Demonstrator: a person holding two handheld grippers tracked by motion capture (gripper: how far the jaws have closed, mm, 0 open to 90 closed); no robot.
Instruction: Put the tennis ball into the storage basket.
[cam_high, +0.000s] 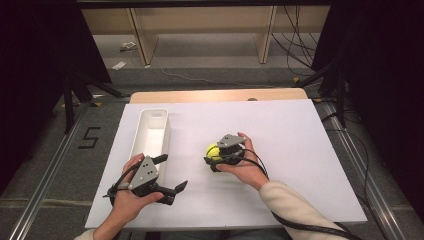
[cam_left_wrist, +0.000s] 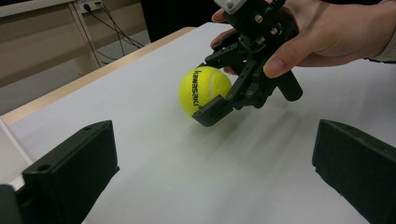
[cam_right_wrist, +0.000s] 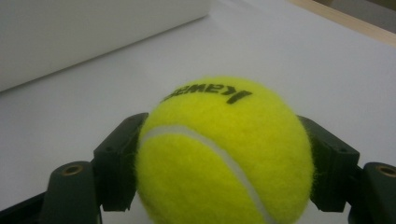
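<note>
High view of a white board (cam_high: 280, 130) laid on the table. The right gripper (cam_high: 214, 159), near board centre, has its 2 jaws pressed against opposite sides of a yellow tennis ball (cam_high: 213, 151); in the right gripper view the ball (cam_right_wrist: 224, 154) sits squarely between them, seam and black lettering facing the camera. In the left gripper view the ball (cam_left_wrist: 204, 91) appears to be at or just above the board surface; which cannot be told. The left gripper (cam_high: 170, 172), at 7 o'clock from the ball, has its jaws spread wide with nothing between them. A white bin (cam_high: 142, 132) lies at 10 o'clock from the ball, long axis running 12 to 6. Judged handling: light, springy, felt-covered, so not slippery and not fragile; being round, it is best taken across its widest girth, as here, lest it squirt out.
</note>
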